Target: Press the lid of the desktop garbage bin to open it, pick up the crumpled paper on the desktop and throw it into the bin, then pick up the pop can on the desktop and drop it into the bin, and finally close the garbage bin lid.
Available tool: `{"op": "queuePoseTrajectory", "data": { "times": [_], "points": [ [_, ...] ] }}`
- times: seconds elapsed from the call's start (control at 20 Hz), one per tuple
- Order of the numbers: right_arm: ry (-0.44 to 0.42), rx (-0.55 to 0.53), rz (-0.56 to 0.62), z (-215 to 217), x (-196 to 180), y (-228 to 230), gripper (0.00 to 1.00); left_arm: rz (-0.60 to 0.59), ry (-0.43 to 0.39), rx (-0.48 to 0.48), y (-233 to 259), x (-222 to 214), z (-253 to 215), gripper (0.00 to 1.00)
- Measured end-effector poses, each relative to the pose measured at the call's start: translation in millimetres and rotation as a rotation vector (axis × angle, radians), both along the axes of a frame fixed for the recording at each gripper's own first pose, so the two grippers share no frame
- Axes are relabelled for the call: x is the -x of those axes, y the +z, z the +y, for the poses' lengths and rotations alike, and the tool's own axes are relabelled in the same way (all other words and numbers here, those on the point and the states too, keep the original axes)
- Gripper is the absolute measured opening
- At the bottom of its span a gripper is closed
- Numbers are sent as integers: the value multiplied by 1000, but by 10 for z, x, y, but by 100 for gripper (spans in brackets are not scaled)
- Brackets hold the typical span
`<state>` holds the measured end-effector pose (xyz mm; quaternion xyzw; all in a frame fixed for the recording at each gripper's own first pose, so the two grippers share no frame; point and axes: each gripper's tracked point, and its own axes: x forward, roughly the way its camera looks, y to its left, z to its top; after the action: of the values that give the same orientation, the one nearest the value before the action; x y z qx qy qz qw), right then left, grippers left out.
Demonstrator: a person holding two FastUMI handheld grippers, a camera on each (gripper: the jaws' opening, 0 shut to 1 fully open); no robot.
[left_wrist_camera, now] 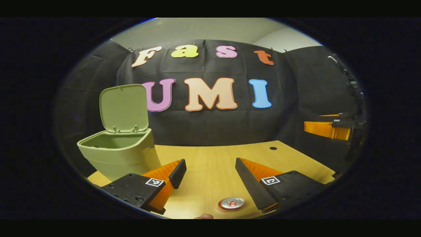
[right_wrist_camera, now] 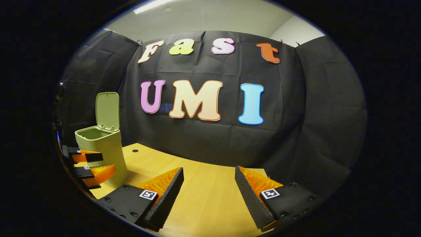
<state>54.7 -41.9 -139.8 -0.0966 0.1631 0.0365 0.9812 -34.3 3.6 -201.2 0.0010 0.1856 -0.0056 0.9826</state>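
Observation:
The pale green garbage bin (left_wrist_camera: 121, 154) stands at the table's left with its lid (left_wrist_camera: 123, 107) raised upright. In the right gripper view the same bin (right_wrist_camera: 103, 148) sits far left, lid up. A pop can (left_wrist_camera: 232, 203) stands on the desk, seen from above, just below and between my left gripper's (left_wrist_camera: 210, 168) open fingers, nothing held. My right gripper (right_wrist_camera: 209, 179) is open over bare wood. The right gripper (left_wrist_camera: 329, 129) also shows at the far right of the left gripper view, and the left gripper (right_wrist_camera: 92, 164) appears beside the bin in the right gripper view.
The wooden desk (left_wrist_camera: 210, 158) has a small dark hole (left_wrist_camera: 273, 148) near its back edge. Black cloth walls close off the back and sides. A fingertip (left_wrist_camera: 204, 216) shows at the bottom edge of the left gripper view.

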Motion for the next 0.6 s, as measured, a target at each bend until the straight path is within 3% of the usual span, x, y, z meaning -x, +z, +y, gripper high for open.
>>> {"op": "queuePoseTrajectory", "data": {
  "times": [0.1, 0.6],
  "points": [
    [1, 5, 10, -77, 58, -24, 98, 29, -6, 9, -144, 77, -95, 92],
    [-6, 37, 50, -383, 275, -171, 100, 212, 0, 33, -976, 493, -358, 92]
  ]
}}
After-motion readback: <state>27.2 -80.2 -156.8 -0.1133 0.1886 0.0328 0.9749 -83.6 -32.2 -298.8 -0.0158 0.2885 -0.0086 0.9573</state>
